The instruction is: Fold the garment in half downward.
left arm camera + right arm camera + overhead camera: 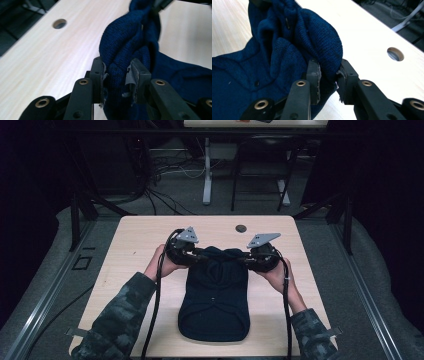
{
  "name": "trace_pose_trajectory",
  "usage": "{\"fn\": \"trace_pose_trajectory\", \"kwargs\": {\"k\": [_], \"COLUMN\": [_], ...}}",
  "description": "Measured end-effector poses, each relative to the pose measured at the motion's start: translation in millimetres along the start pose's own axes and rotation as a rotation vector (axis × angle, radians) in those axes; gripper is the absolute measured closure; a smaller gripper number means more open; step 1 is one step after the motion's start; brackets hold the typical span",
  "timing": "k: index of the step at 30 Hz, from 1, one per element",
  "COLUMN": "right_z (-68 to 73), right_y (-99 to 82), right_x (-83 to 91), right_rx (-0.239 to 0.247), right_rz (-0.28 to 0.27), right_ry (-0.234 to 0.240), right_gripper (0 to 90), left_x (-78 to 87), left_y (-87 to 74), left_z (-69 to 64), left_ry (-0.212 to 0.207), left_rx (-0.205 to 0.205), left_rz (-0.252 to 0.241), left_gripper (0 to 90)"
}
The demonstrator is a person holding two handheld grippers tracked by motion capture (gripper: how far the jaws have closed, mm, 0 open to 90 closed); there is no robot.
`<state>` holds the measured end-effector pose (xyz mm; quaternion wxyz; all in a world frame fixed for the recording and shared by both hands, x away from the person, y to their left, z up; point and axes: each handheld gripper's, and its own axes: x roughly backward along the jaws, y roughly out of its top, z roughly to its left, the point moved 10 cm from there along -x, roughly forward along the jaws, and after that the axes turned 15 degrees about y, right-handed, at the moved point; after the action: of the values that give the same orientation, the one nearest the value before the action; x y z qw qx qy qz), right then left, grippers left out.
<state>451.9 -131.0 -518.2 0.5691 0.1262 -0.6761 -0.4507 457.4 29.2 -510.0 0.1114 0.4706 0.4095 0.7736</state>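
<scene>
A dark blue knitted garment [215, 300] lies in the middle of the light wooden table [135, 245], its far edge lifted and bunched. My left gripper [196, 255] is shut on the garment's far left corner [117, 72], fabric pinched between its black jaws. On the far right corner [329, 62] my right gripper [246, 258] is likewise shut, knit cloth bulging between its jaws. The two grippers face each other across the raised edge, and the rest of the garment lies flat toward the near edge of the table.
A round hole [241, 228] is cut in the table near its far edge, also seen as the hole [59, 23] and the hole [395, 54]. Beyond the table stand table legs and cables [165, 170] on a dark floor. Bare wood lies on both sides of the garment.
</scene>
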Motion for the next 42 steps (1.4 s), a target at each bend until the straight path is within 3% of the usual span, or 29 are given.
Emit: {"fn": "trace_pose_trajectory", "kwargs": {"k": [5, 8, 10, 13, 18, 20, 23, 28, 30, 34, 38, 42], "right_z": [3.3, 5.1, 6.2, 6.3, 6.2, 6.7, 8.4, 7.0, 5.6, 5.5, 8.6, 3.3], "right_y": [-2.1, -1.8, -1.1, 0.7, 3.6, 7.1, 14.1, 17.4, 16.5, 10.9, 7.7, 5.1], "right_x": [-2.0, -2.1, -4.0, -6.1, -5.0, -2.8, -0.1, -0.7, -1.6, -1.0, -1.0, -3.9], "right_rx": [0.019, 0.014, 0.001, -0.008, 0.018, 0.042, 0.072, 0.101, 0.094, 0.060, 0.051, 0.035], "right_rz": [-0.003, 0.011, 0.029, 0.059, 0.070, 0.060, 0.020, 0.010, 0.013, 0.051, 0.059, 0.060], "right_ry": [-0.017, -0.005, 0.028, 0.041, 0.018, -0.008, -0.027, -0.057, -0.059, -0.012, 0.016, 0.019], "right_gripper": [73.5, 64.2, 59.0, 62.6, 74.3, 75.6, 76.2, 76.0, 74.7, 63.1, 64.9, 67.5], "left_x": [0.7, 0.6, -0.8, -3.5, -1.8, -0.6, -5.2, -13.4, -14.1, -13.3, -12.1, -12.0], "left_y": [-3.4, -2.2, -2.4, -1.9, -2.2, -3.4, -9.6, -16.5, -13.3, -9.5, -9.0, -10.7], "left_z": [-2.3, -1.1, -1.7, -0.6, -0.5, -2.5, -5.1, -7.9, -4.5, -3.7, -4.0, -4.4], "left_ry": [0.016, 0.023, 0.014, 0.021, 0.016, -0.014, -0.036, -0.001, 0.038, 0.080, 0.145, 0.154], "left_rx": [-0.018, -0.006, -0.011, -0.010, -0.007, -0.003, 0.015, -0.005, -0.010, -0.027, -0.059, -0.062], "left_rz": [0.007, -0.006, -0.007, -0.013, -0.012, -0.007, 0.025, 0.035, 0.019, 0.004, -0.011, -0.014], "left_gripper": [68.2, 68.7, 68.9, 68.8, 68.5, 67.1, 58.1, 67.2, 69.4, 70.5, 70.4, 70.3]}}
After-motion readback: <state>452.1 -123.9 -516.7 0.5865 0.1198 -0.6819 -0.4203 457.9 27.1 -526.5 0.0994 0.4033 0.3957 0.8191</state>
